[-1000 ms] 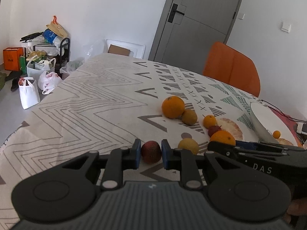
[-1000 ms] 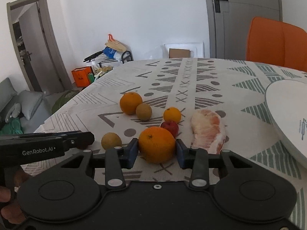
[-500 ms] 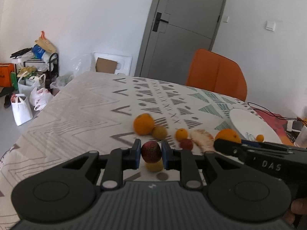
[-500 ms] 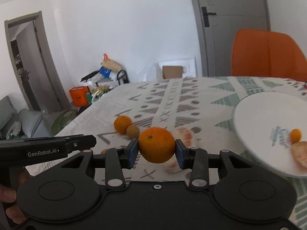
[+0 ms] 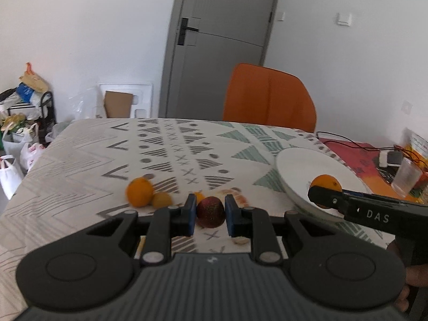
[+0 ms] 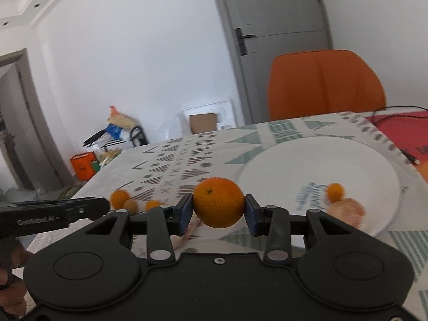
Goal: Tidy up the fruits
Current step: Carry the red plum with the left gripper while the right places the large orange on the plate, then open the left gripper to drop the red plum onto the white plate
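Jaws of the left gripper [image 5: 209, 215] clamp a dark red fruit [image 5: 210, 212] above the patterned tablecloth [image 5: 80, 160]; jaws of the right gripper [image 6: 218, 211] clamp an orange [image 6: 218, 202] beside the white plate [image 6: 307, 160], which holds a small orange fruit [image 6: 335, 191] and a peeled piece [image 6: 347, 211].

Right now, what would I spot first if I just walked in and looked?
Probably the fruit held in the air: an orange gripped in the right tool, and a dark red fruit in the left tool. Next, the white plate on the right of the patterned table, with a little orange fruit on it, and the bright orange chair behind.
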The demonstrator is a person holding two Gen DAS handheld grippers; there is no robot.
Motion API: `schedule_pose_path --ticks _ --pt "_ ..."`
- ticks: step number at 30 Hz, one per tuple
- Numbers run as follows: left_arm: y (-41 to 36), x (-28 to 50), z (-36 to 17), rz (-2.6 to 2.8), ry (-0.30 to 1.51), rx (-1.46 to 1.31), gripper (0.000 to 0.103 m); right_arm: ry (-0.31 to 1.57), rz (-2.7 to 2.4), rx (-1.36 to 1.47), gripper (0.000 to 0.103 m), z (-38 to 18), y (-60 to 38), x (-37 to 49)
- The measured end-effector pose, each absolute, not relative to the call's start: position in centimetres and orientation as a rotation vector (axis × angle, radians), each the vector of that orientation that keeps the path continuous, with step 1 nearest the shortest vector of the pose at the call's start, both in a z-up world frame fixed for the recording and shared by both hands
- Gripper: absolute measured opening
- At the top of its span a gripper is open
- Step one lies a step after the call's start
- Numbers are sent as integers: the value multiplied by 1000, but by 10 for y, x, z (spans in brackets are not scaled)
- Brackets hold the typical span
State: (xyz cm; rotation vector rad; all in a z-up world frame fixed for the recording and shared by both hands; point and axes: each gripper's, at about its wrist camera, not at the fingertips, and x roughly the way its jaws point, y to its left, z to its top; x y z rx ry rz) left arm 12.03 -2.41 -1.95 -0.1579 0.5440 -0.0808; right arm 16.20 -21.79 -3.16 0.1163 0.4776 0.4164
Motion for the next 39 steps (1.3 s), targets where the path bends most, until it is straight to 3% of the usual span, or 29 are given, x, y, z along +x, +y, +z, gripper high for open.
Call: schedule_pose_path --ticks 12,15,39 --pt "-71 149 -18 -159 547 -104 21 488 351 171 39 -47 -258 171" --pt "-84 157 -21 -181 553 -93 21 486 351 192 45 -48 -265 171" --pt "-156 208 -27 -309 564 -37 21 429 240 232 46 -43 -324 156"
